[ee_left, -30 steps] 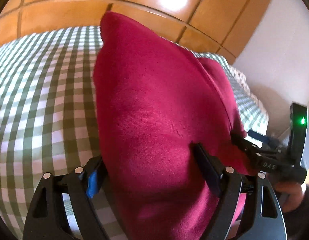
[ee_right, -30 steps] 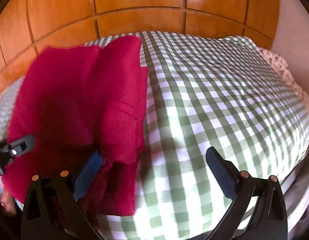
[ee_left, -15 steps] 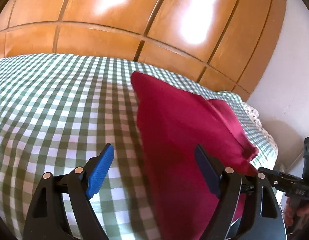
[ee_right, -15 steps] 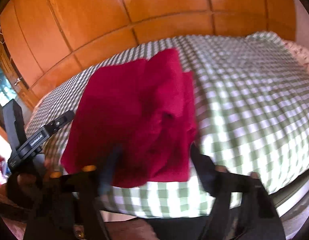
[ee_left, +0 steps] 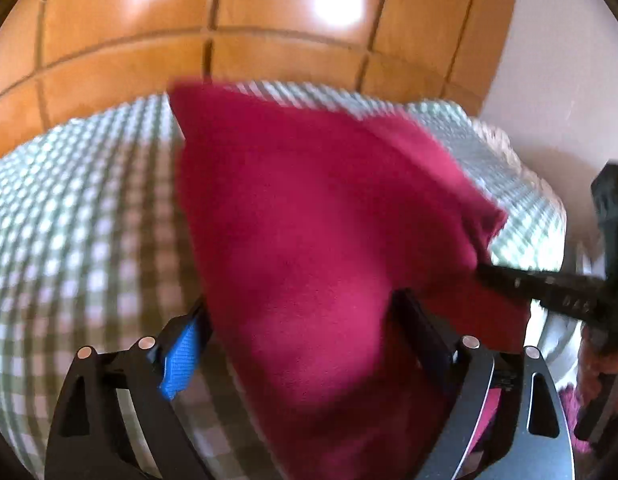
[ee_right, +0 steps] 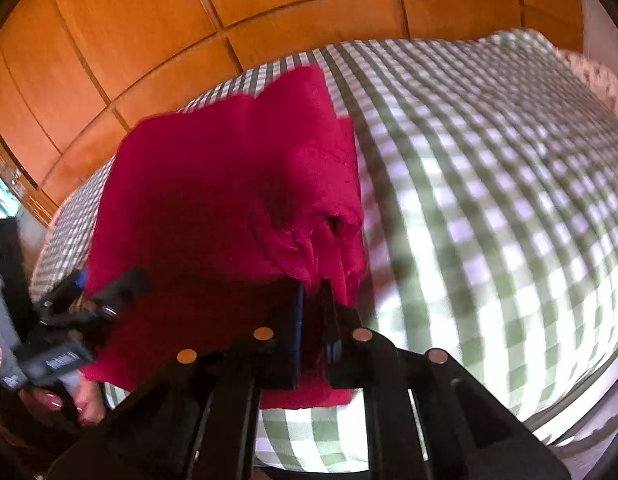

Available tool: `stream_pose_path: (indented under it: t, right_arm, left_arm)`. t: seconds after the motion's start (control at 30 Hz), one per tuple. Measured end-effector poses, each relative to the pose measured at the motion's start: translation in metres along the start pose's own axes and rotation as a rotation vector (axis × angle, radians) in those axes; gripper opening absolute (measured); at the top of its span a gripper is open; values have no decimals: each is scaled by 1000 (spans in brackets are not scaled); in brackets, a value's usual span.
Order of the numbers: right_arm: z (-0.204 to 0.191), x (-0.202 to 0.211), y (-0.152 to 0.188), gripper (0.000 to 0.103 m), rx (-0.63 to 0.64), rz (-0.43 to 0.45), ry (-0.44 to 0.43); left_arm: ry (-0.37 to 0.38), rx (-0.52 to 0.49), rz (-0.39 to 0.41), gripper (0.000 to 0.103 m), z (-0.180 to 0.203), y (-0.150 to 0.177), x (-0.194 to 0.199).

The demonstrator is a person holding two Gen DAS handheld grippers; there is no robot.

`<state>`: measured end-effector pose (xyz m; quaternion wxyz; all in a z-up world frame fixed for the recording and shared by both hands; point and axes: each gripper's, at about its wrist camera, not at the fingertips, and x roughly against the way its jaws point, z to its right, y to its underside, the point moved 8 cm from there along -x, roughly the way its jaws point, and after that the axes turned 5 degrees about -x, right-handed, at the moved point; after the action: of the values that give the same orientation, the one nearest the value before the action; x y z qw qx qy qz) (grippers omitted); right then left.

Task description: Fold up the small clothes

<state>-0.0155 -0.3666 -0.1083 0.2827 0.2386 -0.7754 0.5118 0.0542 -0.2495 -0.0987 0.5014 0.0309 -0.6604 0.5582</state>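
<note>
1. Behind the green-and-white checked bedspread (ee_right: 489, 184) stand orange wooden panels (ee_right: 149, 40).
2. Right gripper (ee_right: 313, 300) is clenched on the near edge of the folded crimson knit garment (ee_right: 229, 184), which lies on the bedspread.
3. Left gripper (ee_left: 297, 324) is opening, cloth between its jaws but ungripped; clamp that corner before lifting both evenly.

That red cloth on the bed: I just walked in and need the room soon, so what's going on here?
A person is folding a small red cloth on a green checked bed cover, with a tool in each hand. The right tool is shut on the cloth's near edge, which bunches at its tips. The left tool straddles the cloth's other near corner; its jaws are opening, so it has no grip. The cloth looks partly folded already, with layers along one side.
</note>
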Motion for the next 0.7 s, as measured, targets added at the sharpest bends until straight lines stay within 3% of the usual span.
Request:
stream_pose_path:
  t: [0.03, 0.07, 0.13, 0.2, 0.33, 0.37, 0.43, 0.5, 0.6, 0.7]
  right_arm:
    - [-2, 5, -3, 16, 16, 17, 11]
    - [-5, 13, -6, 30, 32, 48, 30]
    - [-17, 35, -19, 41, 71, 154, 48]
    - [-29, 46, -29, 45, 110, 210, 62]
    - [-49, 32, -41, 43, 232, 255, 152]
    - [-45, 21, -42, 39, 249, 239, 205]
    - [-27, -1, -47, 20, 215, 198, 254]
    - [-3, -25, -48, 22, 130, 145, 266]
    - [21, -40, -52, 24, 94, 167, 310]
    - [27, -38, -51, 24, 27, 187, 259]
  left_arm:
    - [12, 16, -2, 90, -1, 4, -1]
    - [18, 28, -1, 90, -3, 5, -1]
    - [37, 54, -10, 90, -6, 4, -3]
    - [46, 68, -16, 91, -6, 4, -4]
    - [40, 63, -10, 91, -4, 5, -1]
    - [43, 65, -12, 91, -4, 5, -1]
    - [50, 72, -14, 91, -9, 10, 6]
    - [53, 72, -17, 92, -8, 12, 6]
    - [49, 57, -21, 93, -5, 14, 6]
    - [40, 61, -19, 93, -5, 5, 14]
